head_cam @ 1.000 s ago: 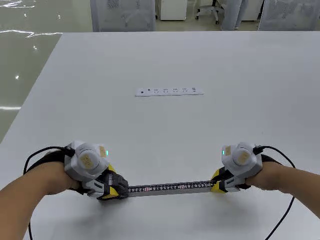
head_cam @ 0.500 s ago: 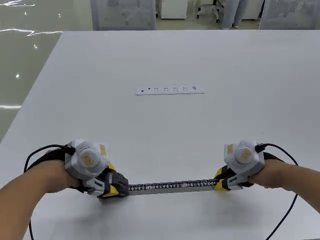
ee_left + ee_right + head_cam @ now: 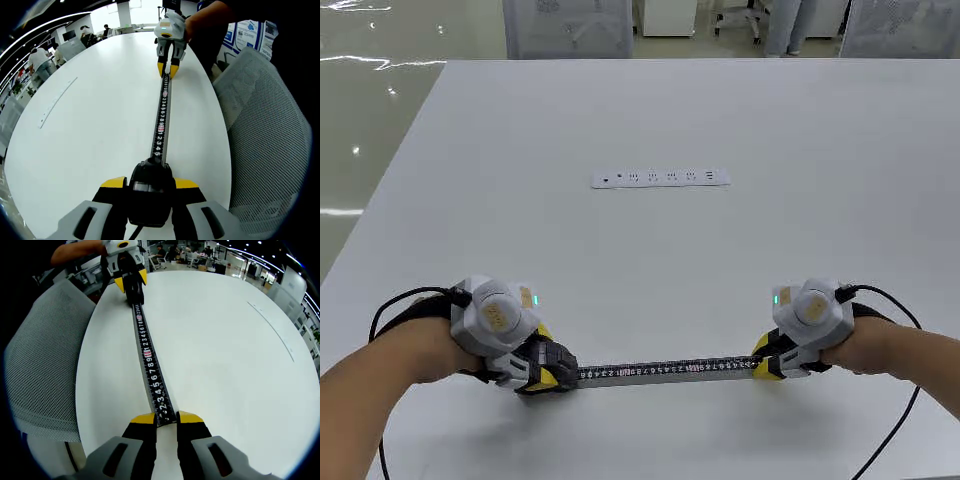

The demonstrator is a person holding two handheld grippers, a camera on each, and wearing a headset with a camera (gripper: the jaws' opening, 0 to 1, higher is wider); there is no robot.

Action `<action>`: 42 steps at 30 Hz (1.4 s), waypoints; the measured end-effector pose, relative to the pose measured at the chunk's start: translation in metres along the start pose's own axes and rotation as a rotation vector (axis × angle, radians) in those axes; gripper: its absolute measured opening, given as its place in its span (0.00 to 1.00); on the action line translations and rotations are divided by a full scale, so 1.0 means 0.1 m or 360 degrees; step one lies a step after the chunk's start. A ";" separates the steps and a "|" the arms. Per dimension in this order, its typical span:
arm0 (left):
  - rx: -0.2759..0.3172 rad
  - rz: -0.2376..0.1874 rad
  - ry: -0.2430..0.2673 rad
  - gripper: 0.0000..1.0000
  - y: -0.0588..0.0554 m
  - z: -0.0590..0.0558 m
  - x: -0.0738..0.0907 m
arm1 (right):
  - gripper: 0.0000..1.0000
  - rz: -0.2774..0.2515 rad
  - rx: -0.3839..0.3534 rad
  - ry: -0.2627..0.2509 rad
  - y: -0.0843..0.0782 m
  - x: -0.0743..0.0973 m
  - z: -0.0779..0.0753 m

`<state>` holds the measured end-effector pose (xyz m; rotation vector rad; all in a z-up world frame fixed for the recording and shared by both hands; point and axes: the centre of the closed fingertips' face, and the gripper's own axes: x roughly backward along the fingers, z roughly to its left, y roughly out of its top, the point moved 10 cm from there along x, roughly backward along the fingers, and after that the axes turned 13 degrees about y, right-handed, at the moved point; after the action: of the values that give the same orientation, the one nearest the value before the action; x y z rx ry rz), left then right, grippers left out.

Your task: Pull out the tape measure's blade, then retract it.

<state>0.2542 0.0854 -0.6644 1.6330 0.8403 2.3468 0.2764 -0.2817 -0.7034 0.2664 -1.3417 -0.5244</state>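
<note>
One tape measure (image 3: 665, 371) between left hand-held gripper (image 3: 556, 373) and right hand-held gripper (image 3: 761, 366).

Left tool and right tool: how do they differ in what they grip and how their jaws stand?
The left tool clamps the black case, jaws spread wide; the right tool pinches the end of the blade, jaws nearly together. Both have yellow jaw tips and face each other along the blade.

Left claw (image 3: 555, 376) clamped tight; right claw (image 3: 761, 367) pinched closed, pointing straight at it, well apart.
</note>
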 end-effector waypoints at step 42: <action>0.0589 -0.0155 0.0420 0.59 -0.43 0.04 0.38 | 0.30 -0.0137 -0.0081 -0.0171 0.03 0.16 0.15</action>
<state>0.2350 0.1389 -0.6560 1.3694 1.4464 2.4824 0.2646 -0.2856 -0.6853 0.2578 -1.4236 -0.6516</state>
